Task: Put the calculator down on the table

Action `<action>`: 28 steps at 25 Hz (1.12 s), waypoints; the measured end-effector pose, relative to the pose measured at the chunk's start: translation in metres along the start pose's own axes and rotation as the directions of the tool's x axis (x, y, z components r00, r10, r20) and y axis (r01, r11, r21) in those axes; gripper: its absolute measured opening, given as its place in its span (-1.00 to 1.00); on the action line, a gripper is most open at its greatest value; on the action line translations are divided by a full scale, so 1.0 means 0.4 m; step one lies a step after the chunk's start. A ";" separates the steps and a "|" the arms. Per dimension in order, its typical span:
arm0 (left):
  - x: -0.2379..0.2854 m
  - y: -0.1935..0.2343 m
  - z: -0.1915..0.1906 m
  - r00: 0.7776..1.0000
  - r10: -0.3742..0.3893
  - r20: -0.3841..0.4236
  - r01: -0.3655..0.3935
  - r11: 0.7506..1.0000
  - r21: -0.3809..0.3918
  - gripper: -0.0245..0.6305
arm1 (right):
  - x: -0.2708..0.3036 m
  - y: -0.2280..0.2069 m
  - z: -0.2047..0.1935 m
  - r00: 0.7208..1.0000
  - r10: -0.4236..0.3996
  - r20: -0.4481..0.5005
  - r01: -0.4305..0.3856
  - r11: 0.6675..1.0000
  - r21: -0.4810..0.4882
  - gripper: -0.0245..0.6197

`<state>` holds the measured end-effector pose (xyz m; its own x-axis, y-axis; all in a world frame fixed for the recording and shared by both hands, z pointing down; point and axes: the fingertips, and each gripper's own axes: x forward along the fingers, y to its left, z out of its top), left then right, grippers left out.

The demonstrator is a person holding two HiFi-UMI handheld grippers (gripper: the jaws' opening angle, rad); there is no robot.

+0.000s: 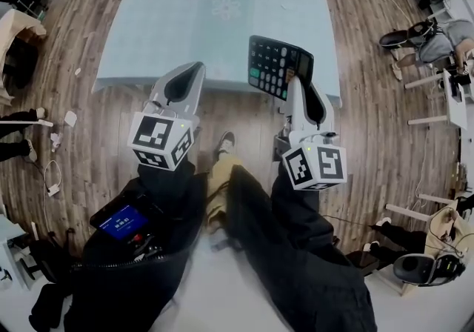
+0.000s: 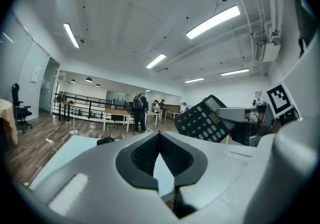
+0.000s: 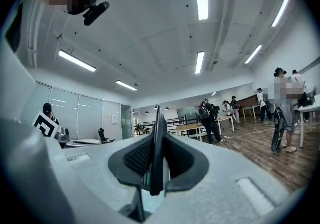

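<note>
Black plastic calculator with rows of keys is clamped by its lower edge between the jaws of the right tool. It is held up, keys facing the person, over the near edge of the pale blue surface. Beside it, the left tool is seen clenched on nothing, tips together.

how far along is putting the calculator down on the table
Done: the calculator is gripped edge-on in the jaws of the right gripper. In hand: it is held up over the near edge of the table. To do: lower it onto the tabletop and open the jaws. The left gripper is shut and empty.
</note>
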<state>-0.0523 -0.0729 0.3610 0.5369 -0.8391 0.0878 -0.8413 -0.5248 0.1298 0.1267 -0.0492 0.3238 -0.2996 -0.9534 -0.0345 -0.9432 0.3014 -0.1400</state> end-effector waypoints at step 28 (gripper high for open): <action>0.426 0.157 0.140 0.998 -0.058 -0.003 0.059 0.997 0.045 -0.93 | 0.414 -0.134 0.050 1.000 0.003 -0.013 -0.003 1.000 0.014 -0.76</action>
<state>-0.0174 -0.2569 0.3287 0.5853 -0.8065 0.0829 -0.8104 -0.5789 0.0899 0.1306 -0.2234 0.3059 -0.3046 -0.9522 -0.0218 -0.9401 0.3042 -0.1537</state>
